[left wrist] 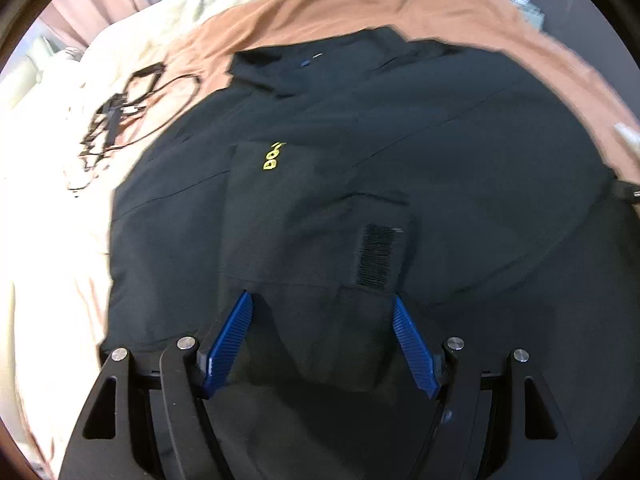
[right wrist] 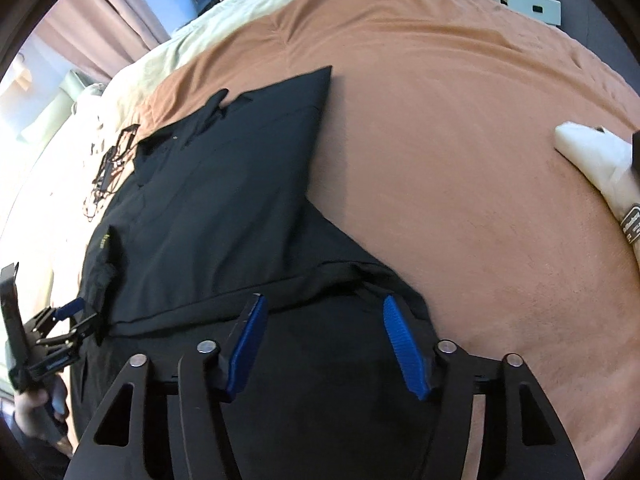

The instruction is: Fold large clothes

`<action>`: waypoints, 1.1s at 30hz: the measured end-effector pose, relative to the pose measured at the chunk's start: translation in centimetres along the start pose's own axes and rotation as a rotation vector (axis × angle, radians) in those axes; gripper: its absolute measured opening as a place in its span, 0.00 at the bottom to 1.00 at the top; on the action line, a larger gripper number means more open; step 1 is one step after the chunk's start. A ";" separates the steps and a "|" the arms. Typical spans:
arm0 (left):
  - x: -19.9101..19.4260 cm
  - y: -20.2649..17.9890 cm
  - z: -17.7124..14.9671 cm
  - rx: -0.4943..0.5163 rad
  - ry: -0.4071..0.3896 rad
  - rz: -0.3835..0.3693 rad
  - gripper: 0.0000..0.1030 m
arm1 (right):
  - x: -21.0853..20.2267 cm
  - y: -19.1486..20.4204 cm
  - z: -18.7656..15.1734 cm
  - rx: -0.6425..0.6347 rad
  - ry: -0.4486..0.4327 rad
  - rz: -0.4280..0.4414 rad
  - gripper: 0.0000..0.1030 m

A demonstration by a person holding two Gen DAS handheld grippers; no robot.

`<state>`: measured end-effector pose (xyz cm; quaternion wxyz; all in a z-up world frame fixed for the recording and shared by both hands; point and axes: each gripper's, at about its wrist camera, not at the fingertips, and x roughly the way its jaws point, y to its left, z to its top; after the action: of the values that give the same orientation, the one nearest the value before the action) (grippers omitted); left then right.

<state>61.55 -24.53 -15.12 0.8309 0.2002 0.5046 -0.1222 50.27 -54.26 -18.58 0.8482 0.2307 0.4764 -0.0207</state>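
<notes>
- We've got the black jacket (left wrist: 360,160) spread on the brown blanket (right wrist: 460,140), filling the centre of the left wrist view and running from the lower middle to the upper left in the right wrist view.
- Our left gripper (left wrist: 322,340) hovers over the hem with jaws apart, blue pads clear of the cloth, nothing pinched.
- Our right gripper (right wrist: 324,344) sits at the lower centre, jaws apart over a ridge of dark fabric (it looks like the near edge), pads not pressing yet.
- Progress, as we judge it: one sleeve with its hook-and-loop cuff strip (left wrist: 378,256) already lies folded across the body; the main folds remain.
- Hard to read: the yellow lettering (left wrist: 274,158) is partly creased away, the cable tangle (left wrist: 120,112) at upper left is blurry, and the white bundle (right wrist: 596,160) at right is cut off.
</notes>
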 end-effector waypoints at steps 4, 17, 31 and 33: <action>0.6 2.7 0.3 -0.026 0.000 0.071 0.70 | 0.3 0.2 -0.1 -0.038 -0.002 -0.030 0.55; -3.1 18.2 -2.1 -0.274 -0.025 0.199 0.70 | -0.8 0.6 -0.2 -0.048 -0.006 -0.062 0.54; 1.7 16.8 -4.2 -0.263 0.056 0.149 0.70 | -1.0 -0.5 0.3 -0.100 0.017 -0.209 0.54; 2.6 17.2 -4.2 -0.277 0.058 0.143 0.70 | -0.2 -1.0 0.6 -0.087 0.028 -0.220 0.54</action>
<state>66.39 -7.29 -15.51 0.8421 0.1226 0.5250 0.0140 50.36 -55.42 -18.53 0.8434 0.1402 0.5110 -0.0895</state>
